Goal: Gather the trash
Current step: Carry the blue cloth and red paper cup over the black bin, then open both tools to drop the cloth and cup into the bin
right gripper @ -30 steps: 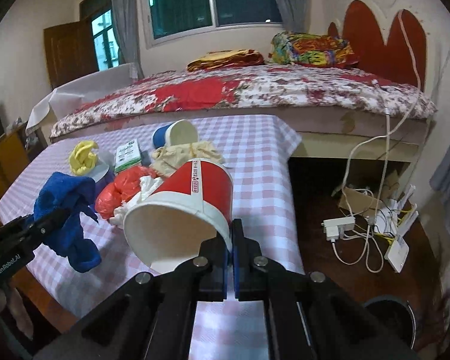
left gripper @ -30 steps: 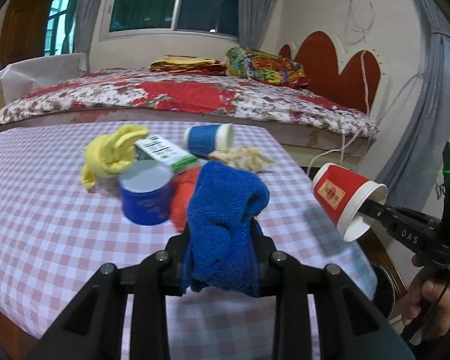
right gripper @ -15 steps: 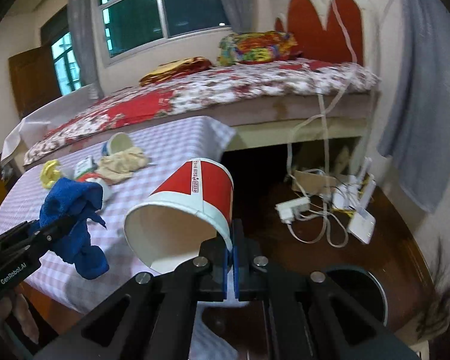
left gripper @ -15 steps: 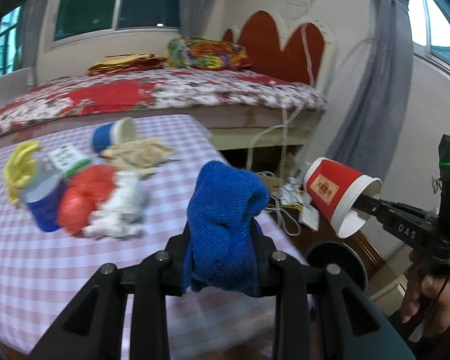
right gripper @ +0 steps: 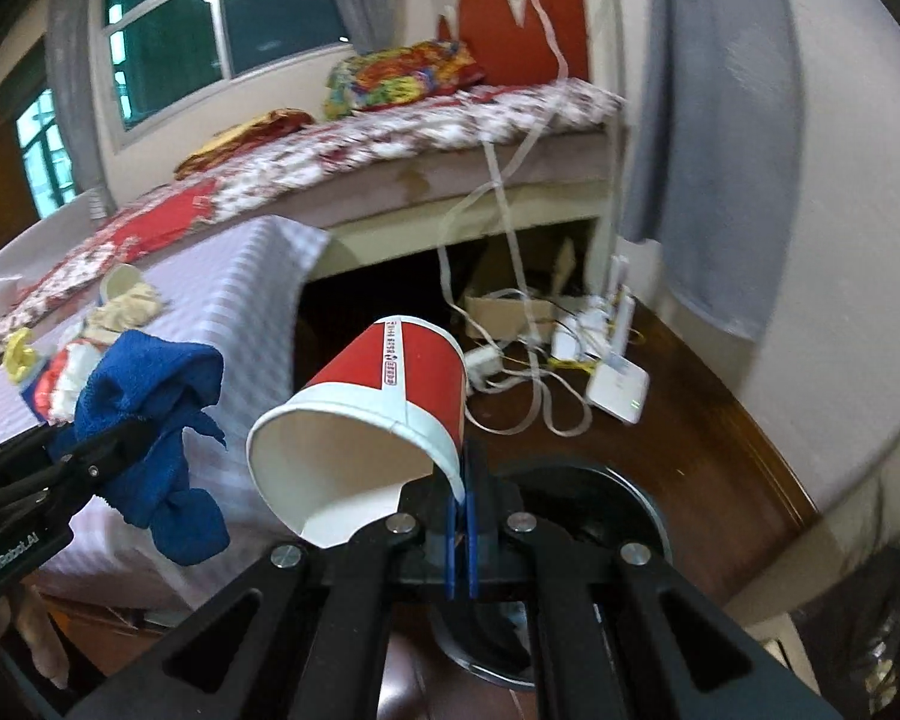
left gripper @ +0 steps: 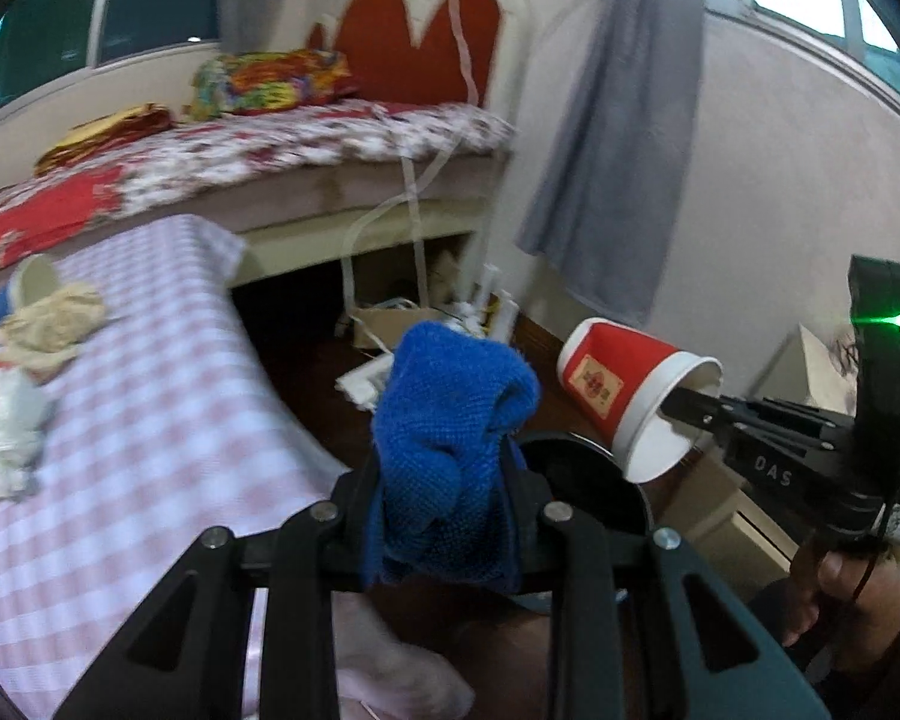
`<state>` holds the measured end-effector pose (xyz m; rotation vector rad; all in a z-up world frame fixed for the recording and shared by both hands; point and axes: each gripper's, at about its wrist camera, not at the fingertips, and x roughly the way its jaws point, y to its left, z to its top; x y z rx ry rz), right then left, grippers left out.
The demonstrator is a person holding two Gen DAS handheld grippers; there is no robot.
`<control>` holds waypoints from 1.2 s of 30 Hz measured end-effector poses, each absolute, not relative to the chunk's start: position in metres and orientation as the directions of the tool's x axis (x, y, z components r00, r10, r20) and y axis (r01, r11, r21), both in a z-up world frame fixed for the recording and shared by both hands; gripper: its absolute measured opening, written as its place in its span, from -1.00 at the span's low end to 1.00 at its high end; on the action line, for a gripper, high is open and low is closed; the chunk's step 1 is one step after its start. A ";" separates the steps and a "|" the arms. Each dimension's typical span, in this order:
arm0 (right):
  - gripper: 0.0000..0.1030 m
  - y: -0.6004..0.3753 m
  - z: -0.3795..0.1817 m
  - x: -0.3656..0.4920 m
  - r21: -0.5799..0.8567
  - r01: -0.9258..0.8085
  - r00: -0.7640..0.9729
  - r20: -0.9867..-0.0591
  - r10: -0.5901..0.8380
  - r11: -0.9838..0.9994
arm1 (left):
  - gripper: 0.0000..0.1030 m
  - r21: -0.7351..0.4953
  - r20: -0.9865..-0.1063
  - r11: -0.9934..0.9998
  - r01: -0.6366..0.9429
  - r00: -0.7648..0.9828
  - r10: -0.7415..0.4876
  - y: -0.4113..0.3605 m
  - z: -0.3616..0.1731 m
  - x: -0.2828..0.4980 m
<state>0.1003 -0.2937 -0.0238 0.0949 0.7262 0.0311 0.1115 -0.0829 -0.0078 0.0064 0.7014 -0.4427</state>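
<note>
while the left gripper (left gripper: 444, 480) clamps a bunched blue knitted cloth (left gripper: 450, 420) beyond the checked bench (left gripper: 150, 420), the left wrist view shows a round black bin (left gripper: 588, 486) just behind it. from the right wrist, the right gripper (right gripper: 462, 516) pinches a red paper cup's (right gripper: 384, 408) rim above that bin (right gripper: 630, 510).

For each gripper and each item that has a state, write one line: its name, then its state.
left gripper: shut on the blue cloth.
right gripper: shut on the red paper cup rim.
blue cloth: bunched, hanging from the jaws.
red paper cup: tipped sideways, empty.
bin: open, on the floor below the cup.
blue cup: lying on the table.
</note>
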 end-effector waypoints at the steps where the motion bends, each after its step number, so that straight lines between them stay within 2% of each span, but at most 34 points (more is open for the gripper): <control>1: -0.95 -0.302 -0.027 0.098 0.096 0.019 0.741 -0.669 0.050 0.995 | -0.40 -0.141 -0.629 0.902 0.408 0.666 -0.400 -0.089 -0.010 0.110; 13: -0.94 -0.366 -0.087 0.088 0.066 0.118 0.631 -0.775 -0.024 0.991 | -0.39 -0.142 -0.709 0.849 0.509 0.546 -0.446 -0.155 -0.056 0.122; 19: -0.94 -0.374 -0.117 0.102 0.047 0.109 0.572 -0.820 -0.024 0.993 | -0.39 -0.176 -0.757 0.846 0.504 0.480 -0.443 -0.173 -0.084 0.143; 29: -0.94 -0.378 -0.157 0.127 0.025 0.082 0.488 -0.873 -0.018 0.996 | -0.38 -0.166 -0.818 0.837 0.522 0.401 -0.412 -0.198 -0.115 0.153; 36: -0.94 -0.379 -0.176 0.135 0.028 0.073 0.454 -0.891 -0.009 0.997 | -0.37 -0.191 -0.837 0.850 0.491 0.371 -0.402 -0.196 -0.126 0.162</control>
